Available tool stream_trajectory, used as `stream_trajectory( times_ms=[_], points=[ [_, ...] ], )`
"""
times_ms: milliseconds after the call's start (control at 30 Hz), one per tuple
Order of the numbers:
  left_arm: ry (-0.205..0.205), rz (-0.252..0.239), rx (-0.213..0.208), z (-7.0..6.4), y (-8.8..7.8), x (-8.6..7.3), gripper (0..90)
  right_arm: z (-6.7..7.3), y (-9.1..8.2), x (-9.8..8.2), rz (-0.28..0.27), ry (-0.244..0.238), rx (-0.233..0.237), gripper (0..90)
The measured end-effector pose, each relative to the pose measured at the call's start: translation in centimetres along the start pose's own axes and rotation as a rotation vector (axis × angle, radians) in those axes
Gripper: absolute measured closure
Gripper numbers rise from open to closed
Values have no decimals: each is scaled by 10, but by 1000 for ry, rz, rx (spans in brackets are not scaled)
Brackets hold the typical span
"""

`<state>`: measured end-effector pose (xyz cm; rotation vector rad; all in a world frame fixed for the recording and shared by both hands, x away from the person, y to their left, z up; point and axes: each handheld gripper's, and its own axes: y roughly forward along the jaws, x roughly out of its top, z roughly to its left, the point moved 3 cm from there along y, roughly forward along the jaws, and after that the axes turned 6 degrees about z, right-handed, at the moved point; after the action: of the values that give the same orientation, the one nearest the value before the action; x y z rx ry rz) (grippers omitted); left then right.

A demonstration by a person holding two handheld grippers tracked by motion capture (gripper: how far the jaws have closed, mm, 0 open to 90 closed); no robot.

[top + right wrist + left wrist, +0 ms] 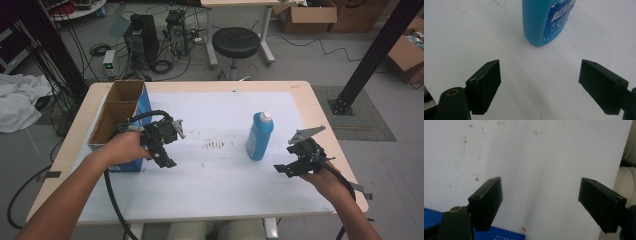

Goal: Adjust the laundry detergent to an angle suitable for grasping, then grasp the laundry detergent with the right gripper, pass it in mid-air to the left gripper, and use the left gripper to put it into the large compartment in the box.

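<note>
A blue bottle (260, 136) with a white cap stands upright on the white mat, right of centre; its lower body (544, 22) appears ahead of my right gripper's jaws. My right gripper (286, 168) hovers to the bottom right of the bottle, open and empty, apart from it; in its own view the right gripper (540, 86) has jaws spread wide over bare mat. My left gripper (166, 159) is at the left, beside the cardboard box (120, 120), open with nothing between its jaws. In its own view the left gripper (540, 205) is over the mat, with the box's blue side (499, 235) at the bottom.
The box is open-topped with blue printed sides and stands at the mat's left edge. The white mat (215, 165) covers most of the wooden table (310, 95) and has smudges near its centre. A black stool (235, 42) and computer gear stand on the floor beyond.
</note>
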<state>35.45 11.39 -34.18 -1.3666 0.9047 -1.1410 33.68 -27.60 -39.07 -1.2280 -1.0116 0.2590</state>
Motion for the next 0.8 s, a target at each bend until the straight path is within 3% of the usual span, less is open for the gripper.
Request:
stream_trajectory(
  times_ms=[600, 767, 800],
  points=[
    [-2, -2, 4, 1, 1, -4, 201, 17, 5, -3, -25, 53, -74, 160],
    [-1, 2, 3, 3, 2, -4, 202, 20, 7, -1, -70, 106, -101, 160],
    [-1, 3, 2, 3, 3, -3, 201, 22, 9, 0, -90, 136, -110, 160]
  ],
)
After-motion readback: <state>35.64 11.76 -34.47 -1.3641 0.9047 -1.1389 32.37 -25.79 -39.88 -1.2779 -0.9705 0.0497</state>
